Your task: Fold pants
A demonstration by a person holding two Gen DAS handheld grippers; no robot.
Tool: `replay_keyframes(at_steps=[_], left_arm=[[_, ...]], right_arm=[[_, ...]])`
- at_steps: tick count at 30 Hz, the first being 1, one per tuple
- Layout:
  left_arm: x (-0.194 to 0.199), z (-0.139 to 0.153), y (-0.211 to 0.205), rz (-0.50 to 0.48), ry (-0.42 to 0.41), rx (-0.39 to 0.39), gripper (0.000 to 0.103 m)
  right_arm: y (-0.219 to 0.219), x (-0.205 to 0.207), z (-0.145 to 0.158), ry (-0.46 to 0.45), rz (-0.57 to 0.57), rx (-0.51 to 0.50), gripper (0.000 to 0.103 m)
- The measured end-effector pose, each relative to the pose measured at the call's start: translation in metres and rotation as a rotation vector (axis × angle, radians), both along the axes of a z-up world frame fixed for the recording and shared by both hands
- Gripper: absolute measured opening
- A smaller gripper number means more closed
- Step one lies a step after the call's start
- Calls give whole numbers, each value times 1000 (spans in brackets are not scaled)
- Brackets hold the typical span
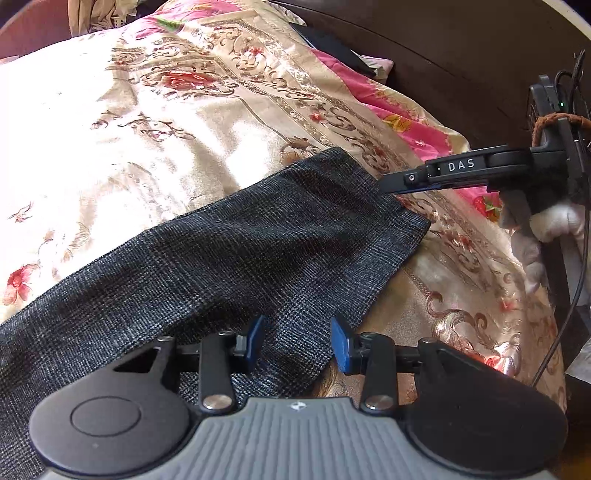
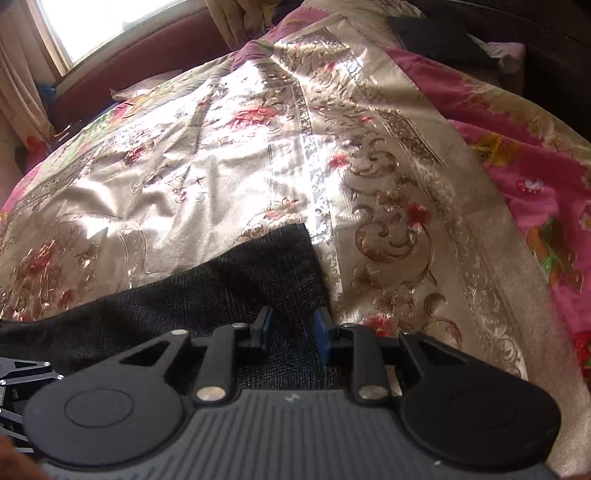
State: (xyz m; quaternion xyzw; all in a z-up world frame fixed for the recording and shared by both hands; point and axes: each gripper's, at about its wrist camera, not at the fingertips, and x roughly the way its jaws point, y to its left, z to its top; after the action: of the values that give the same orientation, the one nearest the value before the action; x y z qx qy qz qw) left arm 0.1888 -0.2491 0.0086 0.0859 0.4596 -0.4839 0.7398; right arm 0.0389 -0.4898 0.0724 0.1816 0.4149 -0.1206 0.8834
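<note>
Dark grey checked pants [image 1: 258, 240] lie flat across the bed, and one leg ends in a straight hem at the right. My left gripper [image 1: 298, 343] stands open over the near edge of that leg, its blue pads [image 1: 341, 345] apart with the cloth lying loose beneath them. My right gripper [image 1: 384, 184] comes in from the right with its tip at the hem's far corner. In the right wrist view, the right gripper [image 2: 293, 334] is open just above the pants [image 2: 240, 288], near their corner. Nothing is pinched between its pads.
A cream and gold floral bedspread [image 1: 147, 129] covers the bed over a pink flowered sheet [image 1: 406, 122]. A dark flat object [image 2: 439, 37] lies at the far end. A white-gloved hand [image 1: 546, 221] holds the right gripper. A window [image 2: 110, 18] and a dark red headboard [image 2: 147, 62] stand behind.
</note>
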Motion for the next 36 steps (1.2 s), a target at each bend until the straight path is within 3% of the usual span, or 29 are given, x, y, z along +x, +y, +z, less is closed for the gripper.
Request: replay_keyframes(at_steps=[2,5,9,12,14,17,21,25,30,32,34,36], left_arm=[[2,-3,-2,9,7,2,52],[0,-6,-4,1,21,-9,52],[-7,-10,-9,-34,7,12,53],[-7,-10,-13,-45,9,9,54],[-5,-11,-16,-46,17,6,55],[-4,-11,-21,-56,9,12,56],[-4,-8,-22,-69,-14,18,57],[-2,-10,-21,-60,2,17,57],[-6,-10,-22,-67,-9,19,58],[-6,-8,-21,-65,-16,17,58],[-6,-7,-19,-55,-13,9,58],[-3,-9,-19,-41,2,8,58]], right_arm=[[-13,11,-9,44,36,22,37],[-24,19,-25,75,92,77,38],[-39,20,-28,45,140,232,47],[-56,14,-31,22,148,304,45],[-64,16,-42,29,153,329,36],[-69,17,-50,-10,111,424,39],[-48,4,-30,-68,204,438,38],[-36,16,-40,30,238,266,35],[-52,22,-57,-30,144,431,37],[-47,20,-47,-53,162,490,18],[-34,18,-37,-51,205,431,18],[-29,24,-50,37,193,360,21]])
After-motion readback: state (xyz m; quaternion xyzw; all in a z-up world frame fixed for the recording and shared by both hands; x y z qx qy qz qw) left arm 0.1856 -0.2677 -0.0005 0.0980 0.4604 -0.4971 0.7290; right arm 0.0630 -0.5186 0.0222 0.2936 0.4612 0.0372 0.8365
